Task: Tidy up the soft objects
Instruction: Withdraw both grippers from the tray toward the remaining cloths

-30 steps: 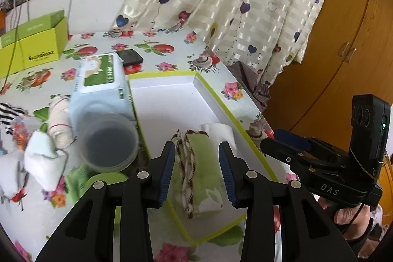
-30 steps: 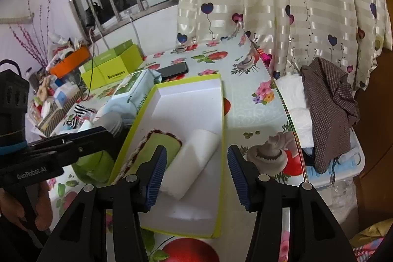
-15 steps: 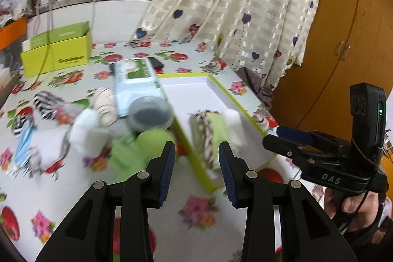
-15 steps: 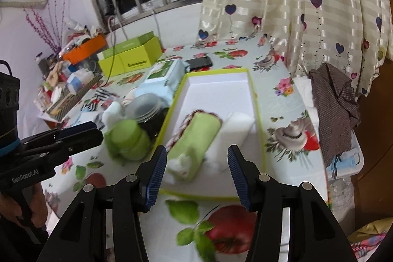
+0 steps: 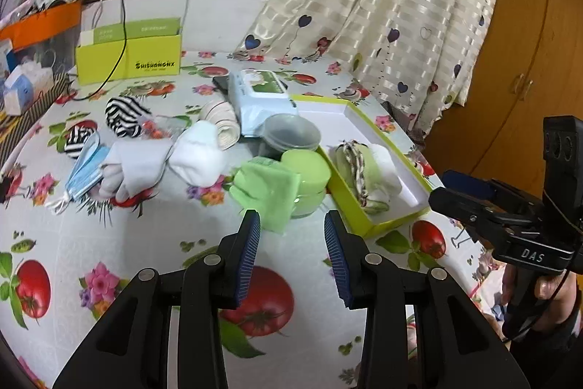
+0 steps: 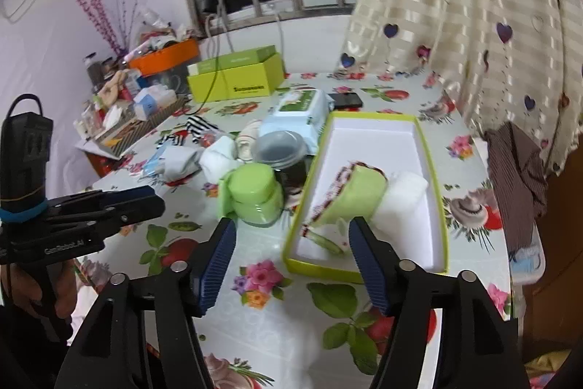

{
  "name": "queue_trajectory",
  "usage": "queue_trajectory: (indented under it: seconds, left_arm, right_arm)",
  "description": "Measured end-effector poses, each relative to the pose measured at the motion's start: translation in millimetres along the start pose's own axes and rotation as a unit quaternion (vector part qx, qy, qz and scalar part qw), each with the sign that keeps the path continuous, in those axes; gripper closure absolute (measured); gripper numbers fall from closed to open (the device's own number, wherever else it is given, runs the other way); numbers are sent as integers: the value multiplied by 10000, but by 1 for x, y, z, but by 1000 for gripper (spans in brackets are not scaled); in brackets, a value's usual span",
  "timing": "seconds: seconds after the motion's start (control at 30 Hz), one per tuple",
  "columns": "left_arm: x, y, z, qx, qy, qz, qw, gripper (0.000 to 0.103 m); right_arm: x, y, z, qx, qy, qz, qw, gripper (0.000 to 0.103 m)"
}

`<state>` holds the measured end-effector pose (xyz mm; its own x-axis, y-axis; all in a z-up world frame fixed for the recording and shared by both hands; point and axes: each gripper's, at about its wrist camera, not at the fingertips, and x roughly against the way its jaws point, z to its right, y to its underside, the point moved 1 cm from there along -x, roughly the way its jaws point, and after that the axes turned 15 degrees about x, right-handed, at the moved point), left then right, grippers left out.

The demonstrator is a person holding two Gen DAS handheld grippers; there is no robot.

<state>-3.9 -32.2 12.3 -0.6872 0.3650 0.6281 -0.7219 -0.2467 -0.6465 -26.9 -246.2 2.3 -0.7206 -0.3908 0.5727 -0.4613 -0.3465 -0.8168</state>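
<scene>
A yellow-green tray point(image 5: 386, 225) holds a rolled green towel point(image 5: 355, 170) and a white roll point(image 5: 386, 166) side by side. My left gripper point(image 5: 291, 217) hovers open and empty over the tablecloth, short of a folded green cloth point(image 5: 266, 192) and a green-lidded jar point(image 5: 308, 170). White socks point(image 5: 196, 152), striped socks point(image 5: 122, 113), face masks point(image 5: 85, 170) and a beige roll point(image 5: 222, 119) lie loose to the left. My right gripper point(image 6: 291, 225) is opening its jaws with nothing between them, just short of the tray point(image 6: 430, 170) corner and the towel point(image 6: 357, 195).
A wet-wipes pack point(image 5: 260, 97) and a dark-lidded tub point(image 5: 291, 133) sit beside the tray. A lime box point(image 5: 127, 61) with cables stands at the back, and a phone point(image 6: 344, 101) lies near it. Curtain and wooden wardrobe point(image 5: 528, 61) bound the right; a brown cloth point(image 6: 517, 170) hangs off the table edge.
Both grippers have drawn back from the tray, so more of the table shows. The left view has swung toward the loose socks. The right jaws now stand wider apart.
</scene>
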Motion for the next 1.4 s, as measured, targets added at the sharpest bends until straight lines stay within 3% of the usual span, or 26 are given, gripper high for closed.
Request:
queue_trajectory:
  seconds: [0.3,0.57,0.93,1.3,1.33,1.4]
  left_arm:
    - [-11,5,-18,134,-4,-194,9997,65]
    - [-29,6,-19,78,-7,-373,9993,65]
    - [-73,4,-1,-378,-196,-652,9970,65]
    - [-95,-4,-4,-460,-448,-481,9968,65]
    - [-95,-4,-4,-463,-437,-473,9968,66]
    - [-96,-4,-5,-436,-395,-505,9970,76]
  right_arm:
    - [-12,-4,-14,59,-107,-100,9999,34]
    - [-26,-2,-12,-37,-11,-442,9990,34]
    - [-39,-4,-3,-85,-26,-513,9986,34]
    - [-44,-5,6,-197,-62,-484,9986,34]
    - [-45,-5,6,-211,-66,-479,9986,34]
    - [-44,-6,6,-234,-83,-454,9987,34]
